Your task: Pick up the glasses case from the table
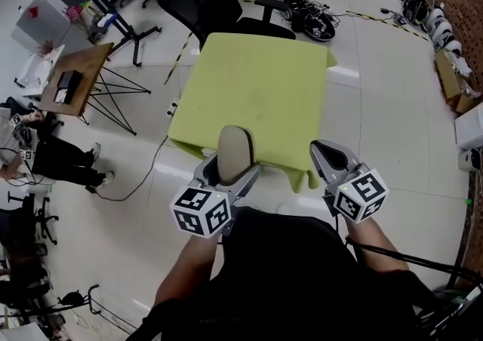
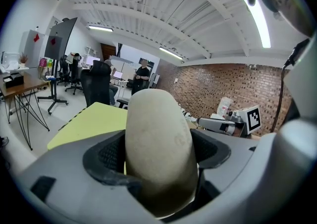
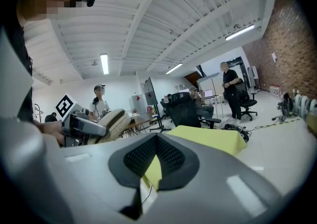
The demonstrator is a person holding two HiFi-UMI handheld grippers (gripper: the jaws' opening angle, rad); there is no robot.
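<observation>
While clamped in left gripper (image 1: 235, 172), one glasses case (image 2: 158, 143); right gripper (image 3: 157, 163) closed, seemingly empty.

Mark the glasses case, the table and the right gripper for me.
glasses case (image 2: 158, 139): left gripper view, middle of its rounded beige shell.
table (image 1: 256, 83): head view, bare middle of its yellow-green cover.
right gripper (image 1: 324, 151): head view, where its fingertips meet.

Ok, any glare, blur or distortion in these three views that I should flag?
Head view: evenly lit and sharp, fisheye bowing at the edges, mild glare on the floor tiles beside the table. Left gripper view: black corners, ceiling strip light blown out, glasses case close but readable. Right gripper view: black corners, a mosaic patch upper left.
</observation>
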